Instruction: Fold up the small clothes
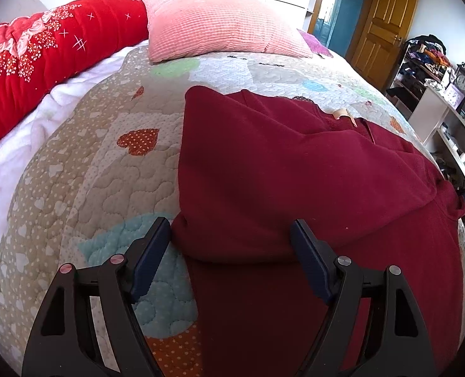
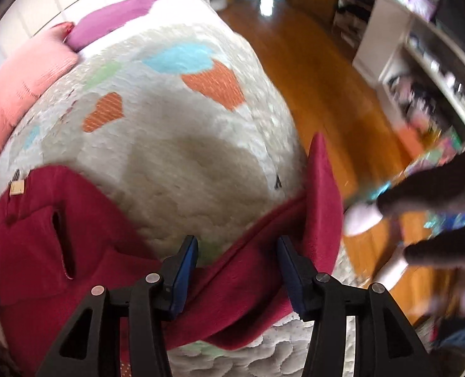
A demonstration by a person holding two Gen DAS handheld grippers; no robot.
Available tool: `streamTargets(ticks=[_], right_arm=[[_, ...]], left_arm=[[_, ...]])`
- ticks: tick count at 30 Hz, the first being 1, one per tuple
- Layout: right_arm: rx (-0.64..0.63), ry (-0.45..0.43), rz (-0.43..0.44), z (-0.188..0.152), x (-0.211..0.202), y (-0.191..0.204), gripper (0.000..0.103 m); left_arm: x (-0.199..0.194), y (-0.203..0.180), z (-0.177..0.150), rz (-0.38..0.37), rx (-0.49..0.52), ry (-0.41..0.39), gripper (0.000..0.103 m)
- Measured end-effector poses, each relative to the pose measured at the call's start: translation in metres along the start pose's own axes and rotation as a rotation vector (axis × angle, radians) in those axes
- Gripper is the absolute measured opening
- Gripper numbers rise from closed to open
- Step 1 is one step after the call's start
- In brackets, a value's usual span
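Fleece like this maroon garment is soft and limp — I'd pinch a hem. It sprawls on the quilted bed; my left hand-held gripper gapes around a fold, right hand-held gripper straddles its sleeve, unclamped.

Each hand-held gripper is built the same way. The left gripper has two black plastic arms shaped like open triangles, with long cut-out slots in them. Round metal pivot pins sit on top of the joints, two on each side; some look a little pink. The fingers carry flat dark blue pads with small teeth on the lower edge. The right gripper shows the same black frame, silver pins and blue pads
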State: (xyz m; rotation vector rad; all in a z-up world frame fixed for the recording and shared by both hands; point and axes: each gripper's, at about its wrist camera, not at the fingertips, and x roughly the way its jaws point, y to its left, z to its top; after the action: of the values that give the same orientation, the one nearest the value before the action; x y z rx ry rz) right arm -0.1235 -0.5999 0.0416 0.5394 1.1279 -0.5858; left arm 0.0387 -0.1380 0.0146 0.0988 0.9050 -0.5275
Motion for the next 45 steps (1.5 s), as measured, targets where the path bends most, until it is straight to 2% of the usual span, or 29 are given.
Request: streamTargets(ticks=[2, 5, 8, 10, 12, 15, 19, 23, 25, 26, 28, 29, 32, 34, 36, 39, 41, 43, 45], right_arm=[[0.08, -0.017, 0.052, -0.004, -0.004, -0.014, 0.05], [0.094, -0.026, 0.075, -0.004, -0.004, -0.015, 0.048], [0.018, -0.05, 0.053, -0.008, -0.002, -0.004, 0.034], [-0.01, -0.077, 0.03, -0.008, -0.004, 0.004, 0.02], [-0.035, -0.106, 0.023, -0.006, -0.013, 0.01, 0.012], [-0.061, -0.168, 0.054, 0.001, -0.032, 0.021, 0.009], [-0.108, -0.296, 0.204, 0.005, -0.076, 0.048, 0.009], [-0.283, -0.385, 0.423, -0.011, -0.116, 0.108, 0.009], [-0.413, -0.376, 0.546, -0.027, -0.123, 0.146, 0.008], [-0.51, -0.341, 0.628, -0.041, -0.121, 0.172, 0.008], [-0.627, -0.271, 0.668, -0.062, -0.107, 0.203, 0.008], [-0.681, -0.232, 0.655, -0.073, -0.097, 0.215, 0.008], [-0.739, -0.202, 0.576, -0.086, -0.078, 0.228, 0.015], [-0.699, -0.19, 0.55, -0.084, -0.07, 0.22, 0.029], [-0.648, -0.208, 0.536, -0.075, -0.067, 0.209, 0.032], [-0.634, -0.248, 0.549, -0.071, -0.076, 0.215, 0.033], [-0.649, -0.309, 0.521, -0.064, -0.08, 0.235, 0.046], [-0.659, -0.373, 0.411, -0.055, -0.081, 0.259, 0.077], [-0.695, -0.386, 0.303, -0.042, -0.063, 0.287, 0.084]], left_arm=[[0.001, 0.001, 0.0, -0.001, -0.007, 0.002, 0.079], [0.002, 0.004, 0.0, -0.002, -0.018, 0.006, 0.079], [0.002, 0.006, 0.0, -0.005, -0.026, 0.009, 0.079], [0.002, 0.005, 0.0, -0.005, -0.027, 0.009, 0.079], [0.002, 0.006, 0.001, -0.005, -0.027, 0.009, 0.079], [0.002, 0.006, 0.0, -0.007, -0.03, 0.007, 0.079], [-0.004, 0.011, 0.002, -0.029, -0.065, -0.023, 0.079], [-0.018, 0.017, 0.005, -0.09, -0.113, -0.08, 0.079], [-0.023, 0.019, 0.007, -0.112, -0.125, -0.103, 0.079], [-0.027, 0.02, 0.007, -0.122, -0.129, -0.118, 0.079], [-0.029, 0.02, 0.009, -0.128, -0.128, -0.126, 0.079], [-0.03, 0.02, 0.009, -0.132, -0.126, -0.127, 0.079], [-0.032, 0.019, 0.01, -0.141, -0.121, -0.133, 0.079], [-0.033, 0.017, 0.01, -0.144, -0.12, -0.137, 0.079], [-0.032, 0.016, 0.009, -0.144, -0.117, -0.134, 0.079], [-0.029, 0.016, 0.009, -0.129, -0.108, -0.128, 0.079], [-0.026, 0.018, 0.008, -0.127, -0.112, -0.12, 0.079], [-0.023, 0.02, 0.008, -0.128, -0.118, -0.113, 0.079], [-0.021, 0.022, 0.009, -0.125, -0.125, -0.107, 0.079]])
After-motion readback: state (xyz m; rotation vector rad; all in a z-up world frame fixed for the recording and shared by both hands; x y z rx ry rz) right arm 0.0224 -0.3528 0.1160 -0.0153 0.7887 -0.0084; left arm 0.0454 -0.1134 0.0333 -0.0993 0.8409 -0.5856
